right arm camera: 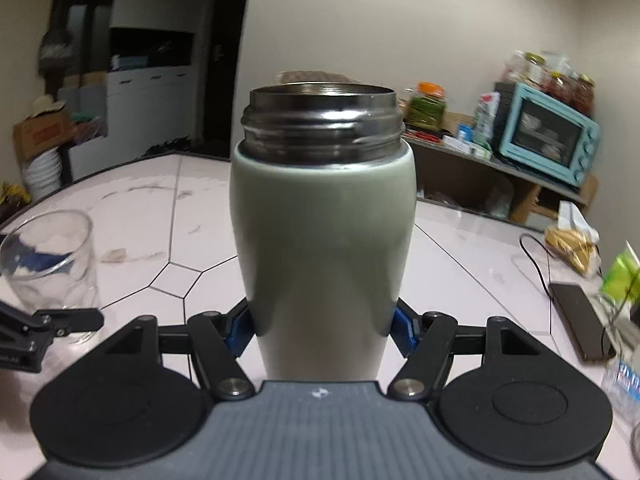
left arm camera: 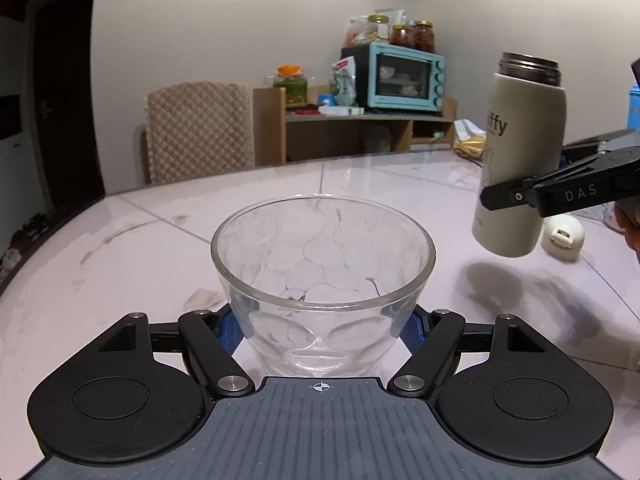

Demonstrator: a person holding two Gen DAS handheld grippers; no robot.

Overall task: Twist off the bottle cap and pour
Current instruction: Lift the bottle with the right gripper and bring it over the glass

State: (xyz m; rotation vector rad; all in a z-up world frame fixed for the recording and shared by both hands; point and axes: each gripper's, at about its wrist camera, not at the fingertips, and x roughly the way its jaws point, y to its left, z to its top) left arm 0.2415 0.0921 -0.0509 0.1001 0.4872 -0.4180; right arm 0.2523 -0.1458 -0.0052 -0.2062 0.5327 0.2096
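Note:
A clear dimpled glass (left arm camera: 322, 280) stands upright, empty, with my left gripper (left arm camera: 322, 330) shut on its lower part; its blue pads (left arm camera: 230, 332) press both sides. The same glass (right arm camera: 50, 258) shows at the left in the right wrist view. A cream thermos bottle (right arm camera: 324, 232) with an uncapped steel threaded mouth is clamped in my right gripper (right arm camera: 322, 330). In the left wrist view this bottle (left arm camera: 520, 152) hangs above the table to the right of the glass, leaning slightly, my right gripper (left arm camera: 516, 198) shut across its lower half. The white cap (left arm camera: 562, 238) lies on the table behind it.
The white tiled table (left arm camera: 140, 248) extends all around. A phone (right arm camera: 578, 320) with a cable, snack bags (right arm camera: 572, 240) and a plastic bottle (right arm camera: 624, 380) lie at its right side. A chair (left arm camera: 198, 132) and a shelf with a blue oven (left arm camera: 404, 76) stand behind.

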